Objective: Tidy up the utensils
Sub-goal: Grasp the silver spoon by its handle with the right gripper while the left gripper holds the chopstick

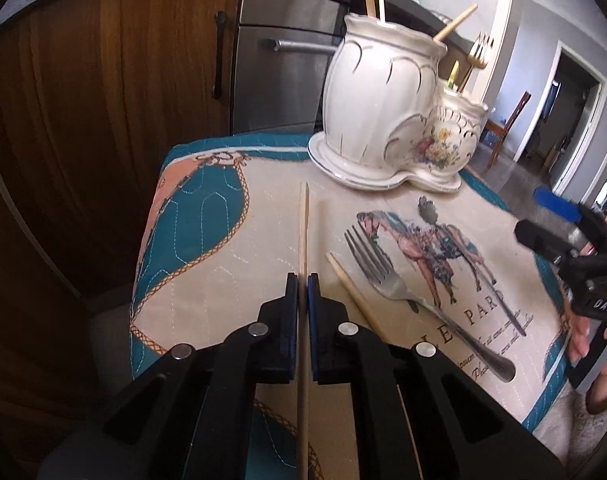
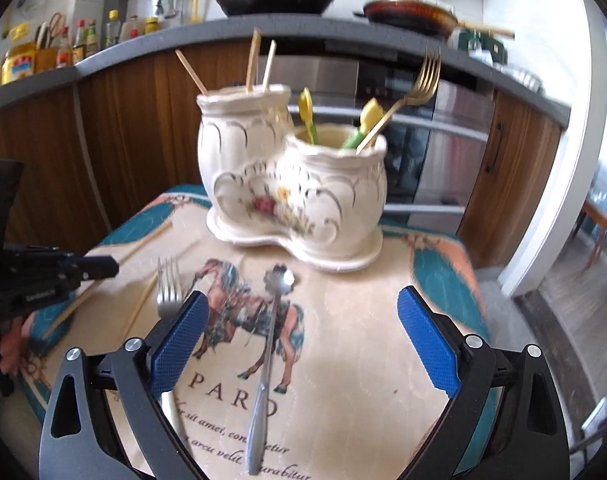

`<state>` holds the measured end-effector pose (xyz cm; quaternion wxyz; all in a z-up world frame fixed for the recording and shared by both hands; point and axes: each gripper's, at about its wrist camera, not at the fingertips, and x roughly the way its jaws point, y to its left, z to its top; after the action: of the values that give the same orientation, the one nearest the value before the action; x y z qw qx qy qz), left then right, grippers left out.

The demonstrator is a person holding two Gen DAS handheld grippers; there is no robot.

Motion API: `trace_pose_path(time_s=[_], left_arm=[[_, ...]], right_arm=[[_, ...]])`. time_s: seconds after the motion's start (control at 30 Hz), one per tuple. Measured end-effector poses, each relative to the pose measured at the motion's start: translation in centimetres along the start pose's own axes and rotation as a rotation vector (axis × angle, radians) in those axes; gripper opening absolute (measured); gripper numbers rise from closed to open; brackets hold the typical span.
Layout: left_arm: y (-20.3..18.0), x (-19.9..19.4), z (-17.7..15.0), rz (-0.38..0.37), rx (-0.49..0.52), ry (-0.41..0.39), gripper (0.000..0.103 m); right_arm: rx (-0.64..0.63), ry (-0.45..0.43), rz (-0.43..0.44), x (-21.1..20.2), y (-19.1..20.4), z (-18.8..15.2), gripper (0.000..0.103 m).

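My left gripper (image 1: 302,280) is shut on a wooden chopstick (image 1: 303,232) that points toward the white ceramic double holder (image 1: 379,104). A second chopstick (image 1: 353,300) and a steel fork (image 1: 387,284) lie on the mat to its right. My right gripper (image 2: 303,320) is open above a steel spoon (image 2: 269,344) lying on the mat; the steel fork (image 2: 168,288) lies by its left finger. The holder (image 2: 291,184) has chopsticks (image 2: 252,60) in its tall pot and a gold fork (image 2: 417,84) with yellow-green utensils (image 2: 367,120) in its low pot.
A printed quilted mat (image 2: 363,360) covers the small table. Wooden cabinets (image 1: 103,100) and a steel appliance (image 1: 279,60) stand behind. The left gripper shows at the left of the right wrist view (image 2: 99,266); the right gripper shows at the right edge of the left wrist view (image 1: 543,236).
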<state>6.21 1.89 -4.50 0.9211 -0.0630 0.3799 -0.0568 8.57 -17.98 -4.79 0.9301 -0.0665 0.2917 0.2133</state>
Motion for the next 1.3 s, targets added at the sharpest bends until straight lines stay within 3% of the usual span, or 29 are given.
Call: trace_pose_path(time_s=[0.2,0.5,0.87,1.0,1.3], left_arm=[[-0.3,-1.0,0.2,-0.013,-0.004,-0.078,0.005],[-0.4,-1.0,0.1,-0.016,0.010,-0.084,0.005],[-0.5,-0.9,0.1,-0.026,0.020,-0.081,0.005],[-0.6,-0.9,0.0,-0.025,0.030,-0.088,0.005],[-0.5,-1.1,0.1,-0.035,0.029,-0.100,0.005]], right_arm=[[-0.004,0.114,0.013,2.2,1.0,-1.0,0.067],[-0.054,0.210,-0.023,4.6,2.7,-1.7,0.037],[0.020,0.250,0.058,6.1,1.8,-1.0,0.017],[0.064,0.243,0.092,6.1,1.0,-1.0,0.004],[0.104,0.185,0.111,4.9,0.5,-1.1,0.004]])
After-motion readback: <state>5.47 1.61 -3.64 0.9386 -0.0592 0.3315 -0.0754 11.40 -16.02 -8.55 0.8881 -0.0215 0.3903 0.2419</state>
